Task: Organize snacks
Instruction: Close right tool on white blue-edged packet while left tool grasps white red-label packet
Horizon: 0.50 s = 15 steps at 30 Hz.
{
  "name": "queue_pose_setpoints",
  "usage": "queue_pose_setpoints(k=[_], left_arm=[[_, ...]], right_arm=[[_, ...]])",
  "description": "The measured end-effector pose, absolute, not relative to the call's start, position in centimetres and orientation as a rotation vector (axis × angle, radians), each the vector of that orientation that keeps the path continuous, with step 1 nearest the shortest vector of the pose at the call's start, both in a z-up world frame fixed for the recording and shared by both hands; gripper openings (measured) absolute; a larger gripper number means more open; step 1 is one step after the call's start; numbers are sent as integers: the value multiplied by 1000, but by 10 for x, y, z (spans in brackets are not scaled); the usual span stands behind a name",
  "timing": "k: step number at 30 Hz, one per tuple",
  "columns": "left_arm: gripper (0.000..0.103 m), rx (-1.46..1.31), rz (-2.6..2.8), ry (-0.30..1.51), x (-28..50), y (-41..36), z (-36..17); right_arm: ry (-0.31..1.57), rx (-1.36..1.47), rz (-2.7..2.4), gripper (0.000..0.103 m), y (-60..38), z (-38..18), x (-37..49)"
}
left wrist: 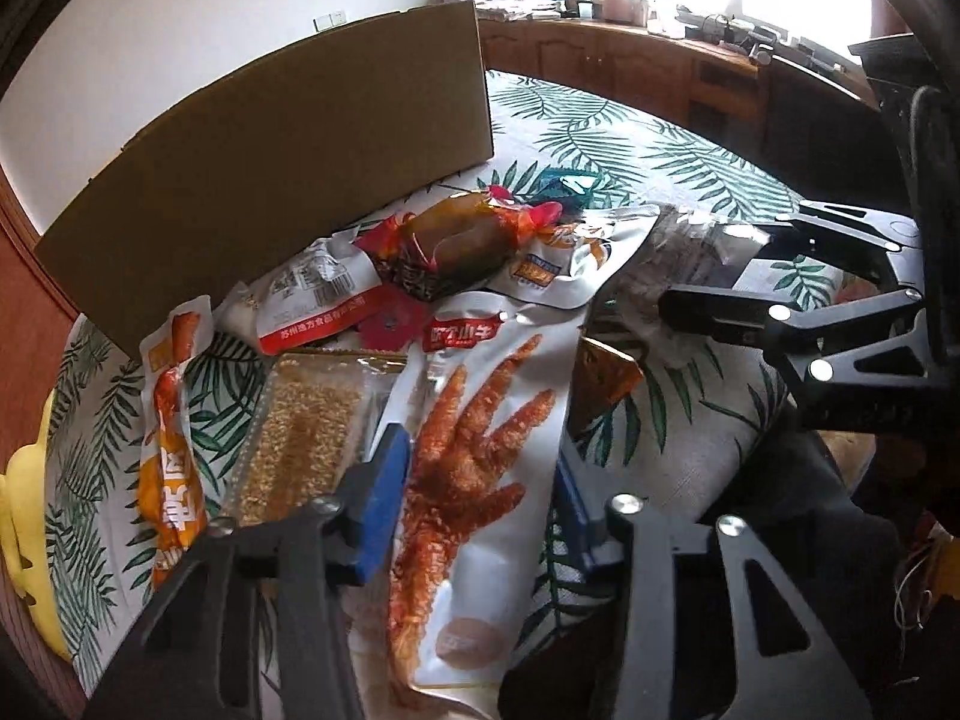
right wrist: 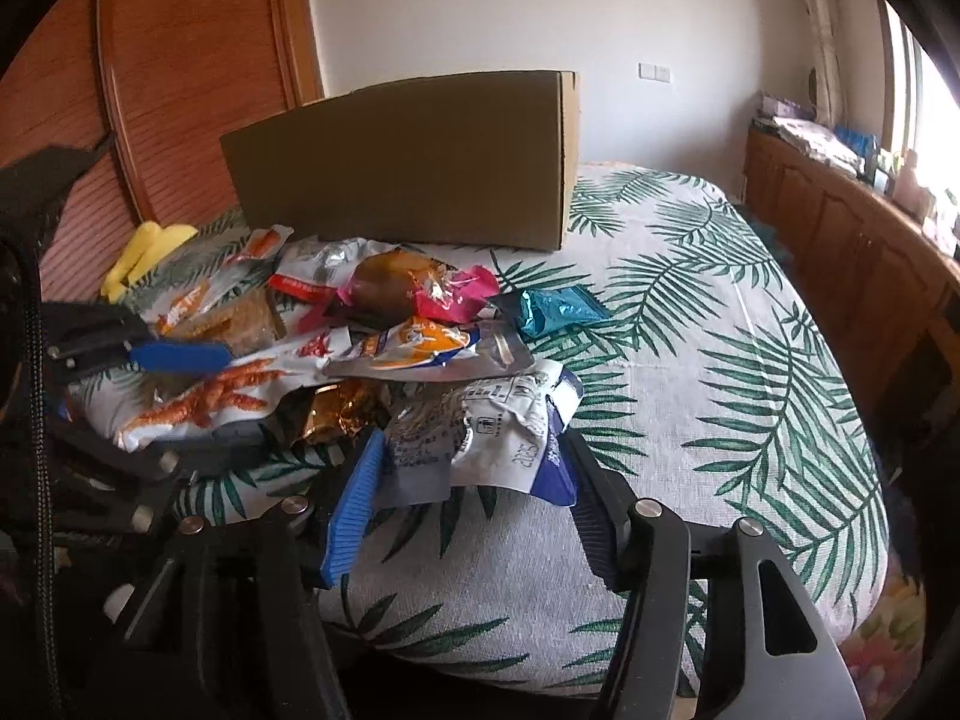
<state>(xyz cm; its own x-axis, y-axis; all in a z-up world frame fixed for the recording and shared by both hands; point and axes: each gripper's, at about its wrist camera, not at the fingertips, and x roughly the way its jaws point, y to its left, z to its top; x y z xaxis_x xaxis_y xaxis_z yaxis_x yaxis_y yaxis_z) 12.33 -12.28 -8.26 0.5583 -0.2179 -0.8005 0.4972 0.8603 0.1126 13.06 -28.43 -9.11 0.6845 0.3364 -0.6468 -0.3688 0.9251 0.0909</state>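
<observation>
Your left gripper (left wrist: 480, 498) sits with its blue fingers spread wide on either side of the white chicken-feet packet (left wrist: 480, 450), not pinching it. Left of that packet lie the sesame bar (left wrist: 306, 438) and an orange sausage pack (left wrist: 171, 450). Behind the snack pile (right wrist: 384, 324) on the leaf-print bed (right wrist: 720, 360) stands the cardboard box (right wrist: 408, 162). Further right, your right gripper (right wrist: 468, 480) straddles a crumpled grey-and-blue packet (right wrist: 498, 438), jaws wide, not clamping it.

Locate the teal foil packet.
In the right wrist view the teal foil packet lies on the leaf-print bedspread at the pile's right edge, beside the pink-wrapped snack.
</observation>
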Motion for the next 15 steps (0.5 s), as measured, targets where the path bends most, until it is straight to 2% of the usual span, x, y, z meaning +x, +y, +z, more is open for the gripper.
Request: queue_pose_setpoints(k=[3, 9, 10, 11, 15], left_arm=[[44, 316, -450, 872, 122, -116, -80], [37, 230, -470, 839, 120, -99, -65], [31, 220, -469, 828, 119, -96, -62], [21, 214, -471, 814, 120, -93, -60], [8, 203, -449, 789, 123, -89, -50]], right_arm=[[717, -35, 411, 60, -283, -90, 132], [715, -12, 439, 45, -282, -91, 130], [710, -11, 439, 42, -282, -90, 129], [706, -11, 440, 20, -282, -90, 128], [698, 5, 435, 20, -286, -86, 126]])
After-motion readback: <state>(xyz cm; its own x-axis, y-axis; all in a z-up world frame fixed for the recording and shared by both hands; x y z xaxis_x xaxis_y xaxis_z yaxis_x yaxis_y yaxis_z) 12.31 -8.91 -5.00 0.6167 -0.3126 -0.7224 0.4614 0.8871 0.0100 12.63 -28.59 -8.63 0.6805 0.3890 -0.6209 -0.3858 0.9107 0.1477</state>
